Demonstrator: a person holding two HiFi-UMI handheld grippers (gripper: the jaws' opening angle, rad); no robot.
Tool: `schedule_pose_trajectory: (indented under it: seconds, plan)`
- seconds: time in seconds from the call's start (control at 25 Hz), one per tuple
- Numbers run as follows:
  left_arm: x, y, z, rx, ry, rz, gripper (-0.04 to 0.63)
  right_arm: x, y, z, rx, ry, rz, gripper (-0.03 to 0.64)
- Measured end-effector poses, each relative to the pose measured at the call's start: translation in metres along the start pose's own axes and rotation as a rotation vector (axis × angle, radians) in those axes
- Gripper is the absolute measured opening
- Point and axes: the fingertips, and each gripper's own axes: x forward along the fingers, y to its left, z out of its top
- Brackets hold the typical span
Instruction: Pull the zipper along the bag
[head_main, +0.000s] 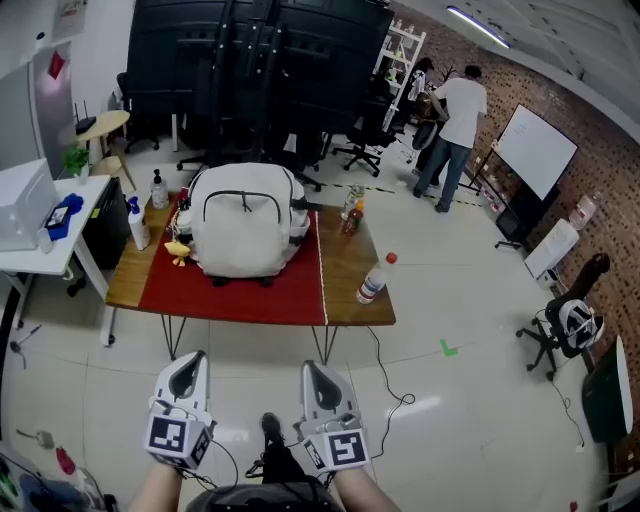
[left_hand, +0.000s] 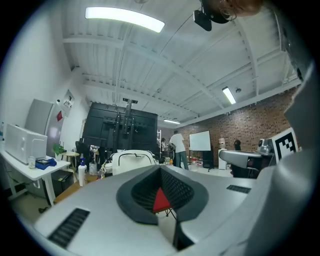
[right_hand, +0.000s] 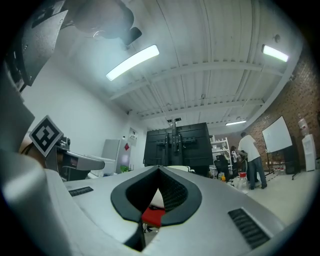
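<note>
Standing back from the table (head_main: 352, 262), nothing gripped
Left gripper (head_main: 189, 362) is closed on nothing; the white bag (head_main: 245, 222) stands well apart on the red cloth (head_main: 230, 296); right gripper (head_main: 316, 370) is likewise closed, empty. Pulled without bracing, the soft bag could slide toward the bottle (head_main: 372, 283).

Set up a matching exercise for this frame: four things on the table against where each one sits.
Things:
1. white bag
2. red-capped bottle
3. spray bottle
4. yellow toy

Places:
a. bare wood, right end of the table
b. middle of the red cloth
c. bare wood, left end
d. on the cloth, just left of the bag

Pairs: 1-b, 2-a, 3-c, 4-d
</note>
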Motion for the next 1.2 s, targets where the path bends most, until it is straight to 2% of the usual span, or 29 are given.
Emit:
schedule_pose_trajectory:
  seconds: [0.28, 0.56, 0.72, 0.84, 1.0, 1.2]
  plan:
    - [0.101, 0.023, 0.006, -0.009, 0.037, 0.029, 0.023, 0.089, -0.066, -0.019, 0.028, -0.008, 0.016, 0.009]
    - [0.187, 0.045, 0.004, 0.0, 0.051, 0.052, 0.023, 0.165, -0.112, -0.045, 0.034, 0.008, 0.058, 0.009]
    - [0.224, 0.045, 0.0, 0.005, 0.081, 0.055, 0.023, 0.193, -0.138, -0.053, 0.043, 0.008, 0.067, 0.009]
    - [0.251, 0.045, 0.002, 0.004, 0.052, 0.06, 0.023, 0.207, -0.159, -0.059, 0.054, 0.005, 0.066, 0.009]
    - [0.288, 0.044, 0.023, 0.054, 0.004, 0.066, 0.023, 0.224, -0.185, -0.057, 0.084, -0.019, 0.073, 0.009]
    - [0.321, 0.041, 0.018, 0.048, 0.033, 0.092, 0.025, 0.25, -0.211, -0.061, 0.093, -0.026, 0.095, 0.009]
